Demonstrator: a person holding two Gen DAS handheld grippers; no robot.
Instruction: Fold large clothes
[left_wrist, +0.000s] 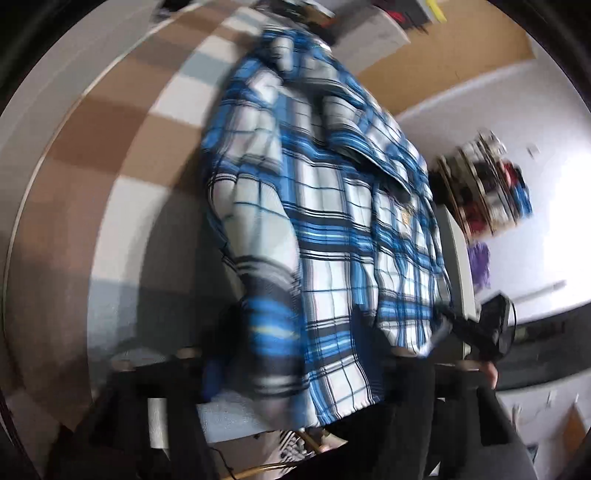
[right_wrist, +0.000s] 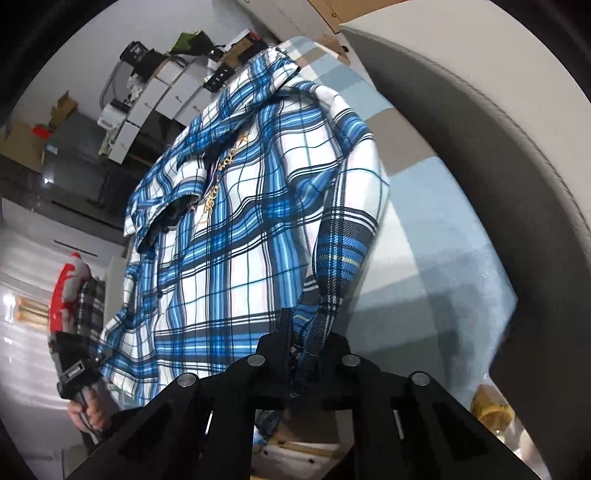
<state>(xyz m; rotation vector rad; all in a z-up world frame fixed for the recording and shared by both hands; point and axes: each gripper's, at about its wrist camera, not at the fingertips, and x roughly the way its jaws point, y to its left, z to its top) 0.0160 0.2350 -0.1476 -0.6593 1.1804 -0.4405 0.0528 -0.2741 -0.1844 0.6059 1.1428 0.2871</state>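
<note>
- The right gripper (right_wrist: 303, 347) is clamped on the lower hem of the plaid shirt (right_wrist: 236, 229), near the blue sleeve cuff (right_wrist: 343, 258) that hangs beside it
- The left gripper (left_wrist: 295, 369) is also closed on the hem; in the right wrist view it (right_wrist: 79, 365) pinches the other bottom corner, with the person's hand (right_wrist: 88, 406) under it
- The shirt is stretched between both grippers and lies over a checked blanket (right_wrist: 436, 206) of blue, white and brown squares, collar at the far end
- My judgement: to fold well, both corners should travel together at the same height toward the collar, keeping the hem tight so the sleeve does not slip out
</note>
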